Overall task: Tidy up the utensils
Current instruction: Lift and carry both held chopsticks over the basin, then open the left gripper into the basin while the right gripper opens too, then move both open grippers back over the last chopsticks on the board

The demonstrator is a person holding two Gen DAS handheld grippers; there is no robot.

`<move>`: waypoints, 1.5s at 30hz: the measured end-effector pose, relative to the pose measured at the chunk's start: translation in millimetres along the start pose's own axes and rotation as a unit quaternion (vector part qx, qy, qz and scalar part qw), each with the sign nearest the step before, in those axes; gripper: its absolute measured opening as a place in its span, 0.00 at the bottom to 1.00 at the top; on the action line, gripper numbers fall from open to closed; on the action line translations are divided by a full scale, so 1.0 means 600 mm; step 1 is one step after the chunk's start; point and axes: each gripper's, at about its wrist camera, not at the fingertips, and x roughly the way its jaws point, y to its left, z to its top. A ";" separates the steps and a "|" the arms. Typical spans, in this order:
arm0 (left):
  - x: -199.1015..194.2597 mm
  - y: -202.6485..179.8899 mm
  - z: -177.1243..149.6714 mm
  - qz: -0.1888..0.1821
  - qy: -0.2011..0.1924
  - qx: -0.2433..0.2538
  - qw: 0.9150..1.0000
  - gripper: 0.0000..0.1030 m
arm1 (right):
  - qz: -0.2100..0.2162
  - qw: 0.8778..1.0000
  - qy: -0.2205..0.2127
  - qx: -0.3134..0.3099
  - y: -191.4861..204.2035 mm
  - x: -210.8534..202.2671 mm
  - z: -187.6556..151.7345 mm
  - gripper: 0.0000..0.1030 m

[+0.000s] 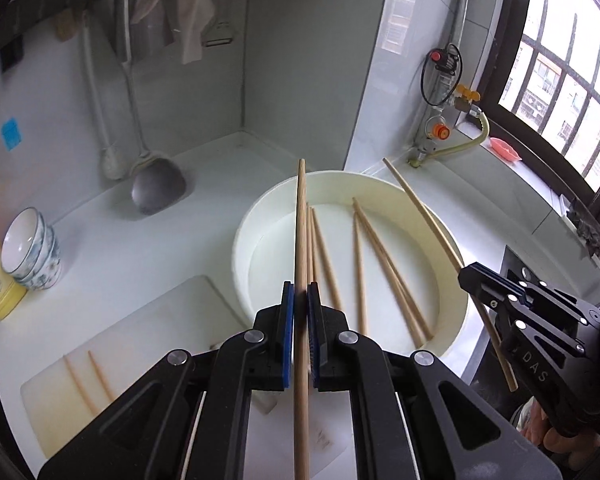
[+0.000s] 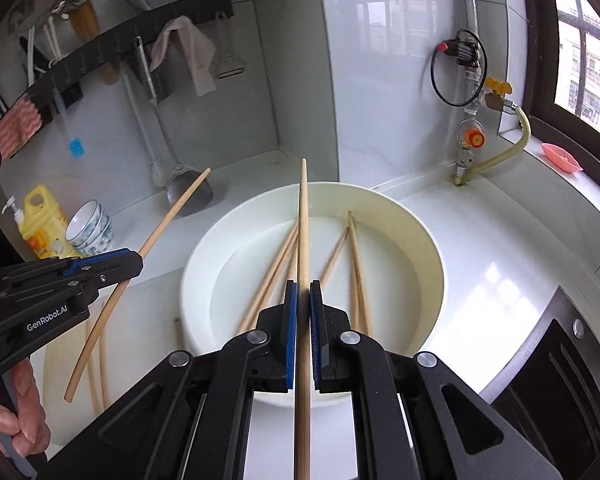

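Observation:
My left gripper (image 1: 301, 292) is shut on one wooden chopstick (image 1: 300, 220), which points forward over the white basin (image 1: 260, 208). My right gripper (image 2: 303, 292) is shut on another chopstick (image 2: 303, 220) in the same way. Each gripper shows in the other's view: the right gripper (image 1: 466, 276) with its slanted chopstick (image 1: 419, 208), and the left gripper (image 2: 136, 260) with its chopstick (image 2: 169, 220). Several loose chopsticks (image 1: 364, 248) lie in the basin (image 2: 432, 248). Two more chopsticks (image 1: 78, 380) rest on the white cutting board (image 1: 160, 320) at the left.
A ladle (image 1: 158, 190) and a cloth (image 1: 184, 12) hang from the wall rail. Stacked bowls (image 1: 32, 250) and a yellow bottle (image 2: 40, 220) stand at the left. Gas valves and a hose (image 2: 500, 156) fill the back right corner. A dark stove (image 2: 560, 360) is at the right.

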 end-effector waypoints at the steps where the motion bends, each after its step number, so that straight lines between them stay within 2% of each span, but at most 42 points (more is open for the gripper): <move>1: 0.016 -0.010 0.011 0.002 0.003 0.003 1.000 0.07 | 0.004 1.000 0.004 0.008 -0.012 0.016 0.008 0.06; 5: 0.080 -0.032 0.043 0.001 0.025 -0.002 1.000 0.07 | 0.018 0.999 0.022 0.019 -0.038 0.069 0.024 0.06; 10: 0.143 -0.043 0.056 -0.002 0.052 -0.001 0.999 0.07 | 0.025 0.998 0.044 0.034 -0.058 0.116 0.021 0.06; 15: 0.183 -0.053 0.055 -0.001 0.071 0.015 0.997 0.07 | 0.021 0.996 0.069 0.051 -0.071 0.148 0.009 0.06; 21: 0.220 -0.049 0.048 -0.001 0.096 0.023 0.995 0.08 | 0.008 0.995 0.078 0.054 -0.076 0.165 0.016 0.06; 22: 0.221 -0.047 0.047 -0.001 0.098 0.021 0.995 0.11 | 0.007 0.995 0.079 0.052 -0.075 0.166 0.018 0.06; 23: 0.221 -0.045 0.046 0.002 0.099 0.020 0.995 0.22 | 0.003 0.996 0.078 0.050 -0.075 0.166 0.019 0.08; 24: 0.217 -0.044 0.046 0.008 0.096 0.020 0.995 0.42 | -0.003 0.996 0.078 0.049 -0.074 0.164 0.020 0.12; 25: 0.212 -0.041 0.045 0.014 0.088 0.020 0.996 0.52 | -0.006 0.996 0.073 0.048 -0.073 0.160 0.021 0.20; 26: 0.204 -0.039 0.047 0.021 0.077 0.019 0.997 0.69 | -0.010 0.997 0.066 0.048 -0.074 0.155 0.023 0.27; 28: 0.187 -0.031 0.048 0.026 0.058 0.014 0.998 0.71 | -0.014 0.997 0.061 0.045 -0.072 0.147 0.025 0.30; 31: 0.170 -0.017 0.052 0.042 0.053 0.008 0.998 0.76 | -0.019 0.997 0.059 0.044 -0.070 0.134 0.024 0.30; 34: 0.145 0.005 0.046 0.062 0.046 -0.005 0.997 0.82 | -0.023 0.997 0.057 0.044 -0.062 0.121 0.020 0.38; 36: 0.127 0.019 0.039 0.078 0.045 -0.010 0.996 0.88 | -0.020 0.997 0.059 0.040 -0.051 0.112 0.017 0.39; 45: 0.019 0.105 -0.024 0.106 0.039 -0.040 0.993 0.94 | 0.004 0.999 0.052 0.003 0.037 0.065 -0.007 0.53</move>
